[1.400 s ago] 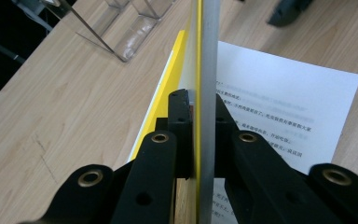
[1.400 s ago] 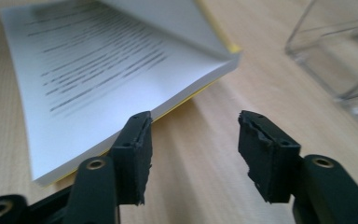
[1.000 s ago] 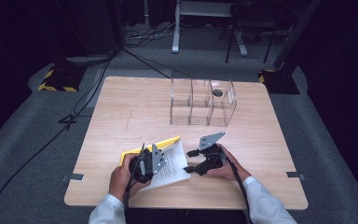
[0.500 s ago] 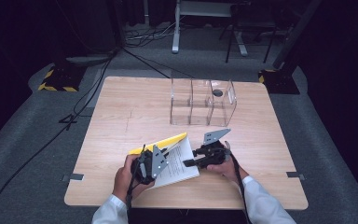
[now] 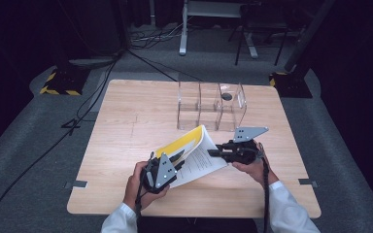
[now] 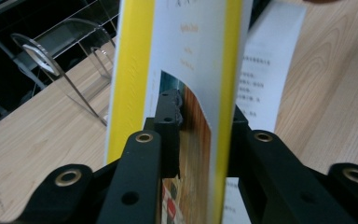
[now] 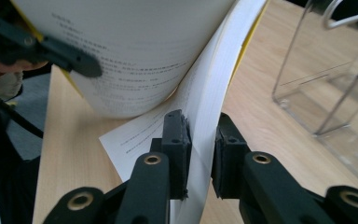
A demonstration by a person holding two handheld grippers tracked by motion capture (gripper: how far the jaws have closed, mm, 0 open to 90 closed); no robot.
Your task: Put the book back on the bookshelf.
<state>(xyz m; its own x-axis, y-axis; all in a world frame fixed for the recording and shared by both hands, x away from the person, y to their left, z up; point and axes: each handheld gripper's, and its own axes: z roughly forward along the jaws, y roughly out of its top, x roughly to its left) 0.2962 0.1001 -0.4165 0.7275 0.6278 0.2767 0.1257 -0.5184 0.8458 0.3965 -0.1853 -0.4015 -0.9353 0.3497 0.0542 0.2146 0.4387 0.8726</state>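
Wooden table (image 5: pixel 126 121), bearing all else. Clear acrylic divider box (image 5: pixel 211 107) toward the far edge. Yellow-covered booklet (image 5: pixel 194 150) just on the near side of that box, opened and lifted off the tabletop. Left gripper (image 5: pixel 167 165) clamped on the yellow cover edge, jaws just easing. Right gripper (image 5: pixel 213 152) closed on a raised sheaf of pages, jaws just closing.

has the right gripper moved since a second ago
Yes. In the high view the right gripper has gone up toward the clear organizer, its jaws closing on the booklet's pages and lifting them.
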